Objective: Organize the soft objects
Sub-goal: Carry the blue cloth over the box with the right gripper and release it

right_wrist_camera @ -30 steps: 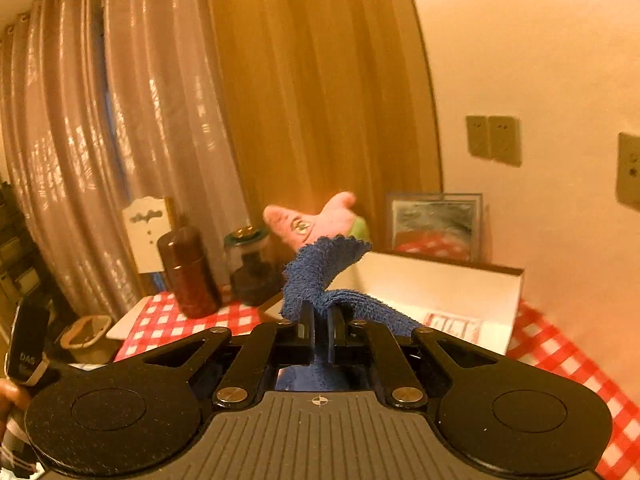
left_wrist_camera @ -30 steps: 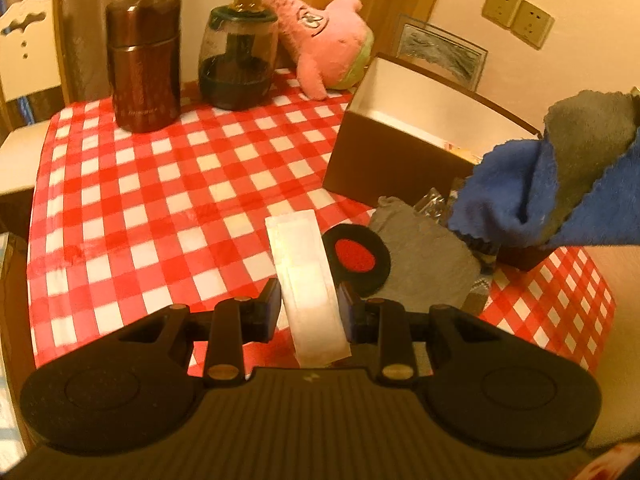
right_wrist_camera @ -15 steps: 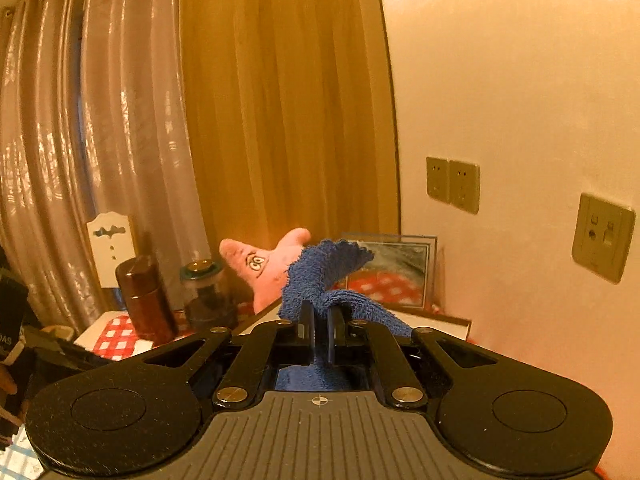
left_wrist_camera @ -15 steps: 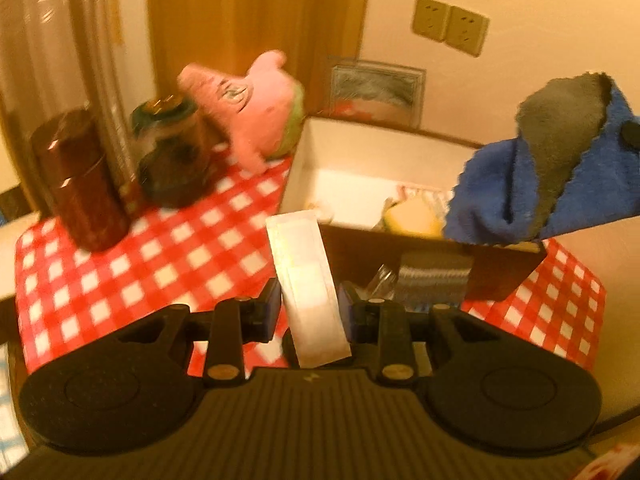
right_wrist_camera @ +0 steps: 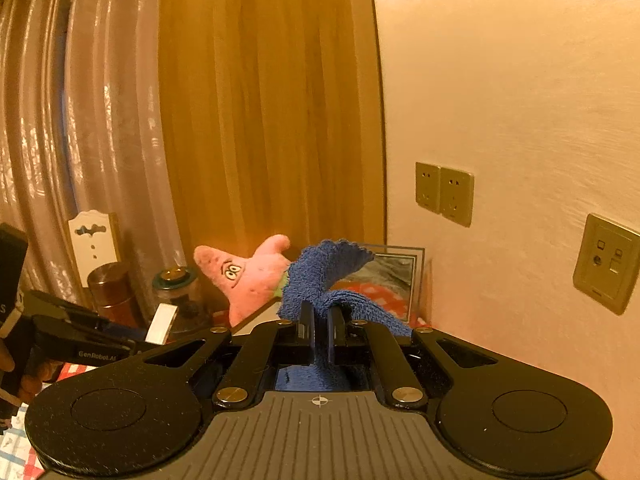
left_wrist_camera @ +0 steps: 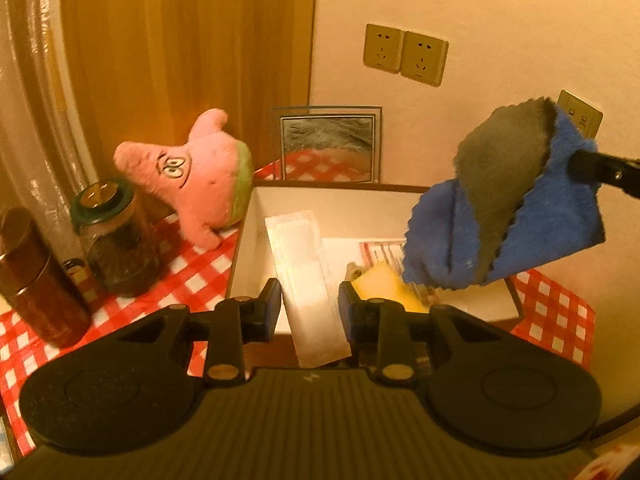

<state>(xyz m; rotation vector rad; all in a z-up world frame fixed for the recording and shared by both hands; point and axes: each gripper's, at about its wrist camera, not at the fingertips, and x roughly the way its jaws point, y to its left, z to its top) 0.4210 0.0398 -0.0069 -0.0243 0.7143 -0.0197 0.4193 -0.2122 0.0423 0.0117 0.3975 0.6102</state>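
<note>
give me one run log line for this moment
left gripper: shut on white packet | right gripper: shut on blue cloth | both over open box

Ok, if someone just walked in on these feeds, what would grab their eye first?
Probably the blue and grey cloth, dangling from the right gripper above the open box. Next, the flat white packet pinched in the left gripper, right at the box's near edge. Then the pink star plush, leaning at the back of the red checked tablecloth, beside the box's far left corner.
</note>
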